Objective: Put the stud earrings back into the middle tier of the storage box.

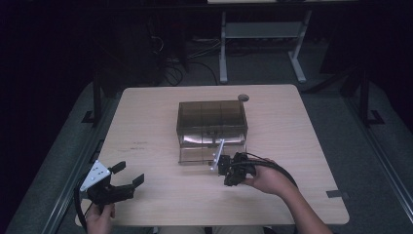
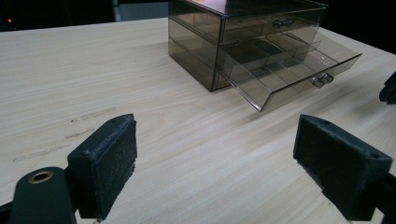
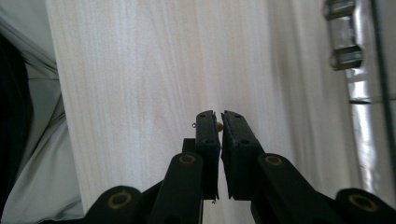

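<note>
A smoky see-through drawer box [image 1: 212,117] stands mid-table, its bottom drawer [image 1: 195,155] pulled out toward me. The box [image 2: 210,42] and its divided drawer [image 2: 289,70] also show in the left gripper view. My right gripper [image 1: 229,178] hangs just off the drawer's front right corner, pointing down at the table. Its jaws [image 3: 220,122] are shut on a small gold piece [image 3: 219,126] pinched at the tips, with a thin wire end poking out on the left. My left gripper [image 1: 130,173] rests at the table's near left, open and holding nothing [image 2: 224,158].
The drawer's metal knob [image 3: 343,56] lies close on the right of the right gripper view. The wooden tabletop [image 1: 146,126] has a round cable hole [image 1: 243,97] behind the box. A grey table frame [image 1: 263,34] stands on the floor beyond.
</note>
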`<move>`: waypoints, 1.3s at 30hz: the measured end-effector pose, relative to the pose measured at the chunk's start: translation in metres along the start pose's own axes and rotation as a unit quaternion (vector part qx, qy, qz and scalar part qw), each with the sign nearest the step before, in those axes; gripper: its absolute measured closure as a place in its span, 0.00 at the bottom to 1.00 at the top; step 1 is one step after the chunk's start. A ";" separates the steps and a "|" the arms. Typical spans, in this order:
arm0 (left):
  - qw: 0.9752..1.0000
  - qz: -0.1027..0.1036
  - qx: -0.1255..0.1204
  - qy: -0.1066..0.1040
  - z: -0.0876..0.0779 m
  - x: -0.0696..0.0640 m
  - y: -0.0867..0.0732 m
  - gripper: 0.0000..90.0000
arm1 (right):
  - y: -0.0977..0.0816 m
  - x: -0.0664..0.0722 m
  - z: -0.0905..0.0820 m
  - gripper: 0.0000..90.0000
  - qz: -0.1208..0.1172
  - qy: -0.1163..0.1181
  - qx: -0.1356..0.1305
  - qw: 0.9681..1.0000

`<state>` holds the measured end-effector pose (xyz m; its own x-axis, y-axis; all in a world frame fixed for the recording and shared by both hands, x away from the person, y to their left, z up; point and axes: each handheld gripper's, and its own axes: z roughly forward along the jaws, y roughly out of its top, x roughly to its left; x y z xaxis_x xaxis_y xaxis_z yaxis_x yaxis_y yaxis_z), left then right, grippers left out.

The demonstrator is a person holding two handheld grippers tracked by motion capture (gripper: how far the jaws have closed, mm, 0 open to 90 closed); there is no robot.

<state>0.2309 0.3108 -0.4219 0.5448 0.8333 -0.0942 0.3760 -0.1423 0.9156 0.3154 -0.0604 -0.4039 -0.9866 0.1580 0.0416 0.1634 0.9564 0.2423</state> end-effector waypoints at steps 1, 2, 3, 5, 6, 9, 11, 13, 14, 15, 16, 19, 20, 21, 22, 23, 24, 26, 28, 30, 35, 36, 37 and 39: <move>1.000 0.001 0.001 0.000 0.000 0.000 0.000 0.14 | 0.000 -0.001 -0.002 0.94 0.003 -0.002 -0.001 1.000; 1.000 0.001 0.001 0.000 0.000 0.000 0.000 0.14 | 0.000 -0.001 -0.004 0.94 0.004 -0.005 -0.002 1.000; 1.000 0.003 0.003 0.001 0.000 0.000 0.000 0.14 | -0.001 -0.002 -0.006 0.94 0.004 -0.007 -0.004 1.000; 1.000 0.000 0.002 0.000 0.000 0.000 0.000 0.14 | -0.001 -0.003 -0.008 0.94 0.007 -0.010 -0.007 1.000; 1.000 0.001 0.003 0.000 0.000 0.000 0.000 0.14 | -0.002 -0.004 -0.010 0.94 0.008 -0.010 -0.009 1.000; 1.000 0.002 0.004 0.000 0.000 -0.001 0.000 0.14 | -0.003 -0.008 -0.016 0.94 0.012 -0.016 -0.011 1.000; 1.000 0.003 0.004 0.001 0.000 -0.001 0.000 0.14 | -0.003 -0.009 -0.020 0.94 0.014 -0.020 -0.013 1.000; 1.000 0.003 0.003 0.001 0.000 -0.001 0.000 0.14 | -0.003 -0.010 -0.022 0.94 0.014 -0.021 -0.014 1.000; 1.000 0.003 0.004 0.001 0.000 -0.001 0.000 0.14 | -0.003 -0.011 -0.025 0.94 0.015 -0.024 -0.016 0.999; 1.000 0.003 0.004 0.001 0.000 -0.001 0.000 0.14 | -0.003 -0.012 -0.026 0.94 0.014 -0.026 -0.015 0.999; 1.000 0.003 0.004 0.001 0.000 -0.001 0.000 0.14 | -0.003 -0.012 -0.026 0.94 0.014 -0.026 -0.015 0.999; 1.000 0.004 0.003 0.001 0.000 -0.001 0.000 0.14 | -0.003 -0.016 -0.030 0.94 0.017 -0.032 -0.015 0.999; 1.000 0.004 0.002 0.001 0.000 -0.001 0.000 0.14 | -0.002 -0.017 -0.032 0.94 0.016 -0.033 -0.016 0.999; 1.000 0.004 0.003 0.001 0.000 -0.001 0.000 0.14 | -0.002 -0.017 -0.033 0.94 0.016 -0.037 -0.016 0.999; 1.000 0.003 0.003 0.001 0.000 -0.001 0.000 0.14 | -0.002 -0.018 -0.034 0.94 0.017 -0.037 -0.017 0.999; 1.000 0.004 0.003 0.001 0.000 -0.001 0.000 0.14 | -0.001 -0.019 -0.035 0.94 0.018 -0.037 -0.019 0.999; 1.000 0.004 0.003 0.001 0.000 -0.001 0.000 0.14 | -0.001 -0.019 -0.035 0.94 0.018 -0.037 -0.019 0.999; 1.000 0.004 0.001 0.001 0.000 -0.001 0.000 0.14 | -0.001 -0.021 -0.037 0.94 0.019 -0.040 -0.018 0.999; 1.000 0.004 0.001 0.001 0.000 -0.001 0.001 0.14 | 0.000 -0.024 -0.039 0.94 0.022 -0.042 -0.018 0.999; 1.000 0.003 0.001 0.001 0.000 -0.001 0.000 0.14 | 0.000 -0.027 -0.042 0.94 0.023 -0.045 -0.019 0.999; 1.000 0.004 0.000 0.001 0.000 -0.001 0.001 0.14 | -0.001 -0.035 -0.046 0.94 0.031 -0.048 -0.023 0.998; 1.000 0.004 0.000 0.001 0.000 -0.001 0.001 0.14 | -0.001 -0.035 -0.046 0.94 0.031 -0.048 -0.023 0.998; 1.000 0.005 0.000 0.001 0.000 -0.001 0.001 0.14 | -0.001 -0.038 -0.047 0.94 0.033 -0.049 -0.023 0.998; 1.000 0.004 0.000 0.001 0.001 -0.001 0.001 0.14 | 0.000 -0.040 -0.048 0.94 0.034 -0.050 -0.024 0.998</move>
<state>0.2311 0.3095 -0.4211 0.5470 0.8327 -0.0860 0.3711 -0.1491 0.9165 0.3550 -0.0789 -0.3588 -0.9679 0.2486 -0.0371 0.2278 0.9300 0.2884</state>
